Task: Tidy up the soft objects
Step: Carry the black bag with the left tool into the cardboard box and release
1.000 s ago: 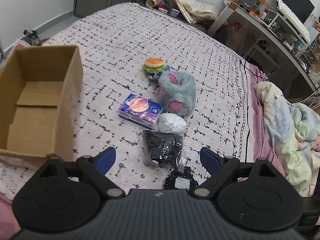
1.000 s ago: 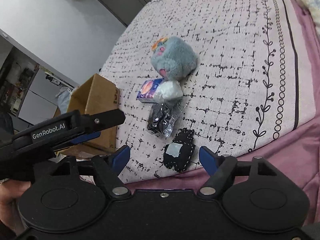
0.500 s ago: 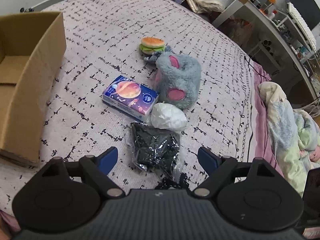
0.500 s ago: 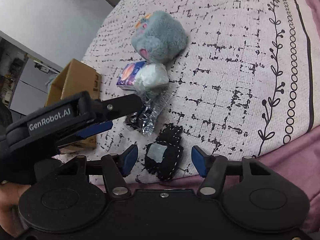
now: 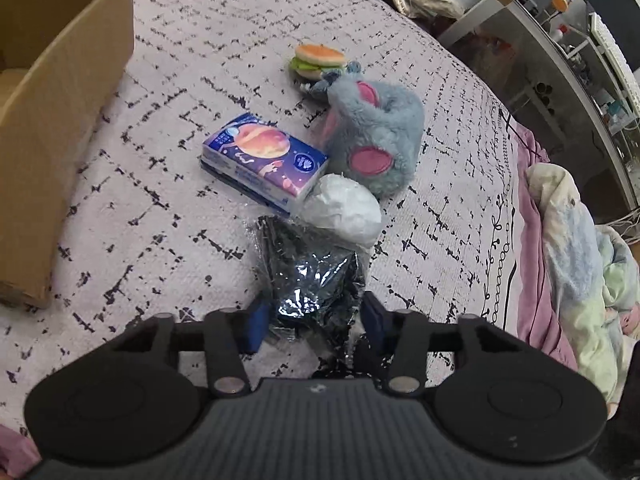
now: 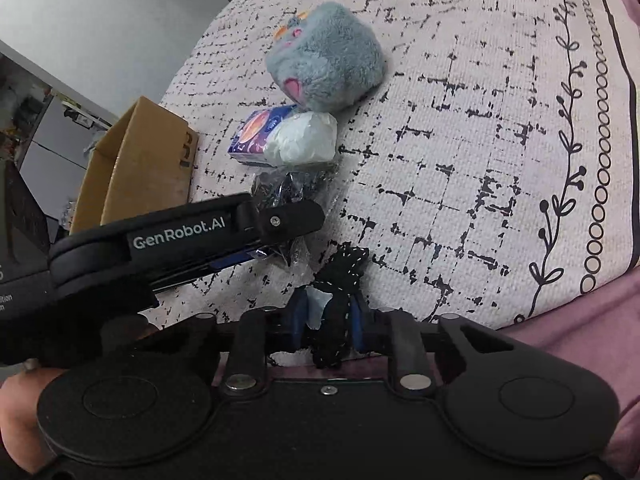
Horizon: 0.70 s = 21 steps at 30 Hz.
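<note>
On the bed lie a burger toy (image 5: 318, 61), a grey plush (image 5: 374, 136) (image 6: 326, 56), a blue tissue pack (image 5: 264, 160) (image 6: 256, 134), a white wrapped bundle (image 5: 344, 208) (image 6: 306, 140) and a black item in clear plastic wrap (image 5: 310, 280) (image 6: 280, 188). My left gripper (image 5: 314, 322) is shut on the near end of the plastic-wrapped black item; it shows from the side in the right wrist view (image 6: 192, 240). My right gripper (image 6: 326, 320) is shut on a black stitched pouch (image 6: 340, 280) with a white label, near the bed's front edge.
An open cardboard box (image 5: 52, 92) (image 6: 132, 168) stands on the bed at the left. A rumpled blanket (image 5: 580, 264) lies at the right. A cluttered desk (image 5: 560, 40) stands beyond the bed. The bed's purple edge (image 6: 580, 320) is close to my right gripper.
Both grippers moved forward and down and closed: the left onto the plastic-wrapped black item, the right onto the black stitched pouch. Both were open a second ago.
</note>
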Tool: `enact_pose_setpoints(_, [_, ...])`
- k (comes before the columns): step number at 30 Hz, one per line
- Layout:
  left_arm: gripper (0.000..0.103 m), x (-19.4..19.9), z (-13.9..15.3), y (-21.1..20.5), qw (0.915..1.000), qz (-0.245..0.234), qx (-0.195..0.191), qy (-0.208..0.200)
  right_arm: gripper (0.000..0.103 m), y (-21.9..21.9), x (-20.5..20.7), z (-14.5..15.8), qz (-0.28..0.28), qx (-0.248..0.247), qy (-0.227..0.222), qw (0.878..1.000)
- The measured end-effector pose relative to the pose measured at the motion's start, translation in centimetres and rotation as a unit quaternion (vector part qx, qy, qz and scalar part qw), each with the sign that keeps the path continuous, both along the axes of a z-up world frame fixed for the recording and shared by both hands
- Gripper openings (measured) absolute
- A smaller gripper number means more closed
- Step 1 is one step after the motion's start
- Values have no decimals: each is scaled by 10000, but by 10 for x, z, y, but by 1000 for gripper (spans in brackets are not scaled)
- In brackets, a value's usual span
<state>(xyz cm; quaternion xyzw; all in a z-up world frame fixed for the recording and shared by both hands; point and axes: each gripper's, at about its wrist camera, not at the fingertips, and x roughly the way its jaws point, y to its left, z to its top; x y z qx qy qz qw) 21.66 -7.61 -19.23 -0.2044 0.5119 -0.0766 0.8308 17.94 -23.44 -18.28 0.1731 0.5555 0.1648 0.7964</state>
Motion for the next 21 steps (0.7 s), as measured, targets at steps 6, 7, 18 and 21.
enact_pose_setpoints(6, [34, -13, 12, 4, 9999, 4, 23, -154, 15, -5, -17, 17, 3, -11, -357, 9994])
enact_pose_setpoints(7, [34, -15, 14, 5, 9998, 10, 35, -187, 15, -5, -20, 19, 2, -20, -427, 9991])
enact_pose_setpoints(18, [34, -41, 44, 17, 9980, 17, 69, -632, 14, -5, -38, 42, -128, -52, -949, 9954])
enact_pose_setpoints(21, [34, -47, 51, 20, 9971, 14, 129, -749, 14, -5, -43, 48, -119, -32, -1106, 9938])
